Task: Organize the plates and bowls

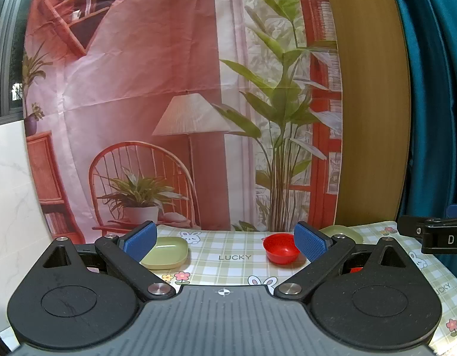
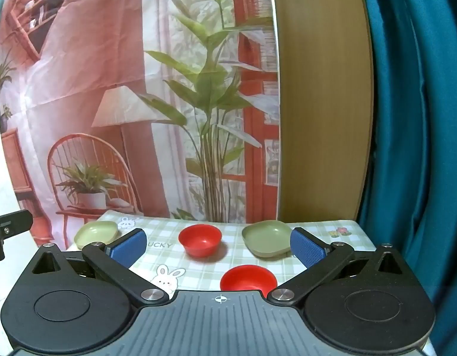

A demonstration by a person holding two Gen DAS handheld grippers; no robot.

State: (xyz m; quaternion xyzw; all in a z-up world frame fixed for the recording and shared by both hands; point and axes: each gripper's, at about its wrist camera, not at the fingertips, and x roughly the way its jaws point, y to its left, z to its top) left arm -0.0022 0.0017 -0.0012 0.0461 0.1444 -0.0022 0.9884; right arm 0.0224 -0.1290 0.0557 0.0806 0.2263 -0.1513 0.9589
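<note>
— So where does everything sit?

— On the checked tabletop point(image 2: 317, 228). In the right wrist view, one green plate point(image 2: 95, 232) lies at the left edge, a second green plate point(image 2: 267, 237) right of centre, a red bowl point(image 2: 200, 239) between them, and another red bowl point(image 2: 247, 277) at lower centre, nearest the camera.

— And the tools?

— The left hand-held gripper point(image 1: 225, 241) and the right hand-held gripper point(image 2: 219, 246) both stand with jaws wide apart, holding nothing.

— How would the pieces handle?

— They look like light, stiff, smooth plastic, likely slippery. I'd pinch each by its rim wall, one pad inside and one outside, and nest like with like.
</note>
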